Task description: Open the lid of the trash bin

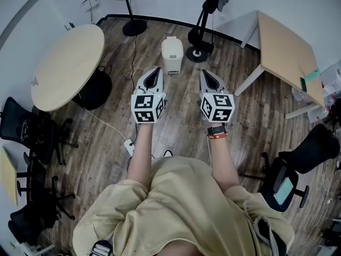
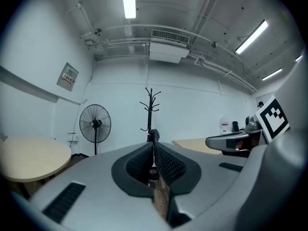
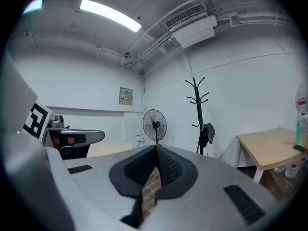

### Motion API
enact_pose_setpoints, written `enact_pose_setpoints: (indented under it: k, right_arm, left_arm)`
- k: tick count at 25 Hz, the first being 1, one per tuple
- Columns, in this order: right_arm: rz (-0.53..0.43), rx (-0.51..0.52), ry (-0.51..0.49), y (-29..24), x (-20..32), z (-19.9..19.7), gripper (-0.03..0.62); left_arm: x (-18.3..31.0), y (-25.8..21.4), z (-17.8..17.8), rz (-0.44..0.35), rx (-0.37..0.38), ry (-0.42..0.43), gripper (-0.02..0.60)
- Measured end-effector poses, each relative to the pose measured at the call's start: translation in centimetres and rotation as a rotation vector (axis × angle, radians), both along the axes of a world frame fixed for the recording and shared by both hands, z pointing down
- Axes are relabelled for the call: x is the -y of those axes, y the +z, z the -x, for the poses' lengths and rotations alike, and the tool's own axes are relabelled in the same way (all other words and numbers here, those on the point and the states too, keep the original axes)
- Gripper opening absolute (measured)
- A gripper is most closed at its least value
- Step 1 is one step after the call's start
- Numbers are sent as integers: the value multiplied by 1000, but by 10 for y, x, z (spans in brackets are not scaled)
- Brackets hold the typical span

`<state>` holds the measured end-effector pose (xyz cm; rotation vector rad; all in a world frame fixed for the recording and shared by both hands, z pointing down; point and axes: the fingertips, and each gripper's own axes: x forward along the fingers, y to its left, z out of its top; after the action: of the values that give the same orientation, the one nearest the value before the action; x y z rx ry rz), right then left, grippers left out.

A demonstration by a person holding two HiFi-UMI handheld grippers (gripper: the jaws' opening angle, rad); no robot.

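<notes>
1. The left gripper point(image 2: 153, 147) has its jaws pressed together with nothing between them. Its dark pads point(image 2: 169, 165) have a cross-hatched, rubbery texture and sit in smooth grey, wedge-shaped shells.
2. The right gripper point(image 3: 155, 149) is likewise closed tip to tip and holds nothing. It has the same grid-textured black pads point(image 3: 168, 166), with a strip of plank flooring showing through the slit below them.
3. In the head view, each gripper carries a white cube with black square markers, the left cube point(image 1: 147, 107) and the right cube point(image 1: 217, 106). Bare forearms reach back from them to a beige shirt, and the right wrist wears a black and orange band point(image 1: 217, 133).
4. The trash bin point(image 1: 172, 55) is a small, white, boxy plastic bin with rounded corners, and its lid lies flat and shut. It stands on the floor ahead of the grippers, between the lines of the two pointed tips and somewhat closer to the left one. Neither gripper touches it.
5. The floor point(image 1: 106, 137) is made of brown, grained wood planks. A white cable runs across it to a power strip point(image 1: 129, 145) near the person's left arm.
6. The round black base of a pedestal fan point(image 1: 134, 27) is to the left of the bin, and the base of a black coat stand point(image 1: 198, 52) is to its right.
7. Farther out, a round pale-wood worktop point(image 1: 69, 63) stands at the left and a rectangular one point(image 1: 287, 49) at the right. Black office chairs sit near both edges of the view.
</notes>
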<state>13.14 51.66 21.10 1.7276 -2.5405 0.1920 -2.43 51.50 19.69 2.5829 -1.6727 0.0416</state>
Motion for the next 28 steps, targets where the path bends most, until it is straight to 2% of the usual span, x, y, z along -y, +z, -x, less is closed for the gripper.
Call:
enact_pose_setpoints:
  k: [15, 21, 28]
  right_arm:
    - [-1, 23, 13, 20, 78, 96, 15]
    - [11, 13, 35, 22, 112, 100, 15]
    - [35, 10, 22, 46, 185, 95, 17]
  left_arm:
    - [79, 22, 75, 11, -15, 70, 25]
    - [114, 31, 81, 35, -25, 79, 25]
    - [180, 56, 71, 59, -22, 77, 25]
